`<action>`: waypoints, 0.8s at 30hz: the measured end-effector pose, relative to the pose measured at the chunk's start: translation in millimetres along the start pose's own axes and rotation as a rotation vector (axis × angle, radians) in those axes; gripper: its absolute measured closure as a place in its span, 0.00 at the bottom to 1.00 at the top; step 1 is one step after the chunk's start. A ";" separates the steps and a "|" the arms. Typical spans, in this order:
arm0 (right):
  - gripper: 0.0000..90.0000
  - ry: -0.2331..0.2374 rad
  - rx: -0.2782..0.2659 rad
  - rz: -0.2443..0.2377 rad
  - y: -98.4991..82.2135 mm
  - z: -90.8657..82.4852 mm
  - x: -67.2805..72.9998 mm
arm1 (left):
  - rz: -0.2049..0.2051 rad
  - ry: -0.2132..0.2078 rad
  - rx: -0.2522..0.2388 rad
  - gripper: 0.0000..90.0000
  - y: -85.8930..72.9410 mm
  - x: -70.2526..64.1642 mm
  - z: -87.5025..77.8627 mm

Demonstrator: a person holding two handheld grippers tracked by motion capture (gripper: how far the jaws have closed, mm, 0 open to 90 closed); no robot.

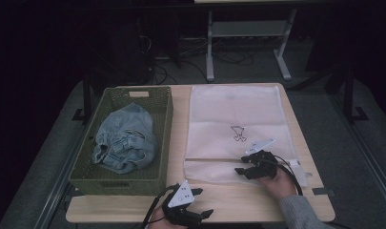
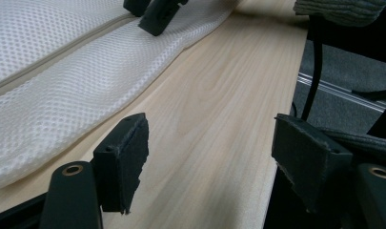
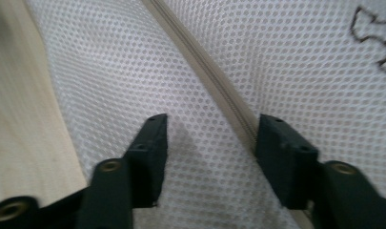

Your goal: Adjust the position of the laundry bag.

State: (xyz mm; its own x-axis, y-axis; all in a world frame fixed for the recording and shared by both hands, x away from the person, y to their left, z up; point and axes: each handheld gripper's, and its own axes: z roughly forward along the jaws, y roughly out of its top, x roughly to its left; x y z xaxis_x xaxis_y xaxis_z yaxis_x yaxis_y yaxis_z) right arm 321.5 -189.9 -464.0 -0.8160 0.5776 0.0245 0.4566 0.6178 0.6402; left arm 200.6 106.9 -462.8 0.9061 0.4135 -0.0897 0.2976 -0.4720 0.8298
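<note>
Your right gripper (image 1: 244, 170) is down over the near part of the white mesh laundry bag (image 1: 236, 114), its jaws partly apart with only flat mesh between them, nothing pinched yet. In the right gripper view the zipper seam (image 3: 214, 76) runs just beside the right-hand pad, so I judge you are in the step of taking hold of the bag at its zipper to open it. The next move calls for bringing the pads down onto the mesh beside the seam and gathering one layer, not both.

Your left gripper (image 1: 200, 215) waits at the near table edge, jaws wide apart over bare wood (holding nothing).

The bag lies flat on the table (image 1: 181, 202), right of the green basket (image 1: 162, 143), which holds bunched denim jeans (image 1: 126, 138). Nothing blocks the way; slippery, flat mesh is the likely trouble.
</note>
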 end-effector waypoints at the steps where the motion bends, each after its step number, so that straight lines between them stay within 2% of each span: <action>1: 0.58 -0.018 0.007 -0.019 0.4 0.1 1.6 | -0.001 0.000 0.001 0.31 0.0 -0.1 0.1; 4: 0.65 -0.023 0.008 -0.040 0.2 -0.2 4.2 | 0.000 0.001 0.001 0.31 0.0 -0.2 0.4; 5: 0.78 -0.008 0.011 -0.045 0.1 -0.6 4.6 | -0.002 0.001 0.000 0.31 0.0 -0.2 0.4; 6: 0.80 0.024 0.007 -0.036 -0.7 -0.4 4.4 | -0.004 0.002 0.000 0.31 -0.1 -0.3 0.6; 8: 0.83 0.024 0.008 -0.039 -1.0 -0.9 5.2 | -0.003 0.003 -0.001 0.31 -0.2 -0.3 0.5; 9: 0.89 0.031 0.017 -0.044 -0.6 -1.5 5.4 | -0.005 0.003 0.000 0.31 -0.1 -0.3 0.3; 10: 0.91 0.046 0.016 -0.044 -1.2 -2.0 5.3 | -0.005 0.002 -0.001 0.31 -0.2 -0.4 0.3; 12: 0.96 0.047 0.022 -0.039 -1.4 -3.0 5.8 | -0.005 0.000 -0.001 0.31 -0.1 -0.7 0.3; 14: 0.98 0.056 0.029 -0.039 -1.3 -5.4 8.9 | -0.004 -0.001 -0.003 0.31 0.0 -1.2 0.3; 15: 0.99 0.082 0.029 -0.040 -1.4 -8.2 13.7 | -0.004 -0.001 -0.005 0.31 0.1 -1.3 0.1; 17: 0.99 0.082 0.029 -0.040 -1.4 -8.2 13.7 | -0.005 -0.002 -0.008 0.31 0.2 -1.3 -0.1; 19: 0.99 0.103 0.013 -0.044 -0.9 -16.0 23.5 | -0.013 -0.006 -0.012 0.32 0.4 -0.9 -1.2; 21: 0.99 0.104 0.019 -0.054 -1.7 -19.3 28.4 | -0.024 -0.018 -0.021 0.32 0.6 -0.8 -2.6; 24: 0.99 0.134 0.020 -0.038 -7.4 -21.1 32.9 | -0.028 -0.018 -0.032 0.32 0.7 -0.7 -4.6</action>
State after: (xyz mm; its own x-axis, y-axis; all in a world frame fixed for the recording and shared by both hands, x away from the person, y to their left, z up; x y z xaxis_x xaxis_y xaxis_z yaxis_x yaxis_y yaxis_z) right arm 283.9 -186.8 -451.8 -0.8721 0.4781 0.1040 0.4305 0.6489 0.6273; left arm 198.8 109.8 -459.6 0.9027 0.4121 -0.1232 0.3138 -0.4350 0.8440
